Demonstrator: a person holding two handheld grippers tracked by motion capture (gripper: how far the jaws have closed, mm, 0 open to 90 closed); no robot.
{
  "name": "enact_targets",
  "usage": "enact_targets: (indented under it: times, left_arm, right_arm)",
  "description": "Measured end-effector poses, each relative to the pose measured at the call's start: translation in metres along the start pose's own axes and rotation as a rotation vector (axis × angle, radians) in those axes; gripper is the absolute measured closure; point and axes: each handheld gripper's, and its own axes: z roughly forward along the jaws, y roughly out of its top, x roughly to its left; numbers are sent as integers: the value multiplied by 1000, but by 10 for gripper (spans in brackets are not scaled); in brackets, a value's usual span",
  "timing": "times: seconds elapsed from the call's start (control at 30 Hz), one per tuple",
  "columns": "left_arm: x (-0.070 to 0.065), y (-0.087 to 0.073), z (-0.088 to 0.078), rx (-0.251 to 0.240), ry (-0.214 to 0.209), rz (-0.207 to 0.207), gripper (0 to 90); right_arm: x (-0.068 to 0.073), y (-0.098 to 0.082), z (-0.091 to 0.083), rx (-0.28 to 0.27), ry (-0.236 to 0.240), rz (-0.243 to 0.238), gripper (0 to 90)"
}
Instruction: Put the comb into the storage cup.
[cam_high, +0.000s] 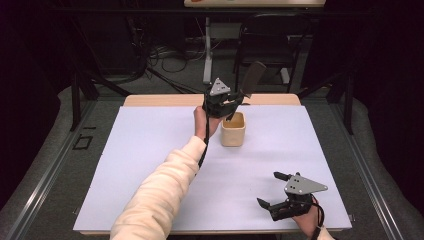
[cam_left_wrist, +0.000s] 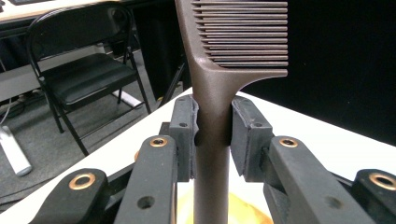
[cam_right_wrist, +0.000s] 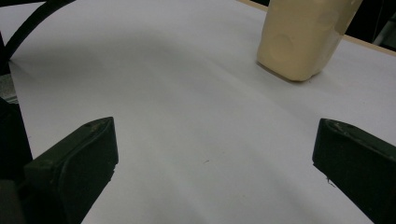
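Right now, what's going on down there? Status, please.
Left hand-held gripper shut on comb, handle end over cream cup. Right hand-held gripper open, idle. Nothing in the way.

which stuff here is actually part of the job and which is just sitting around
Part of the job:
- brown comb, clamped by its handle in the left gripper
- cream cup, right under that gripper

Just sitting around:
- right gripper, open and holding nothing near the table's front edge
- white sheet covering the table
- folding chair behind the table
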Motion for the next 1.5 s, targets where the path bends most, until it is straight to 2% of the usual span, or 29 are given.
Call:
enact_targets:
  times: [1.5]
  left_arm:
    - [3, -9, 10, 61, -6, -5, 721]
  right_arm:
    - [0, 0, 0, -1, -4, -1, 0]
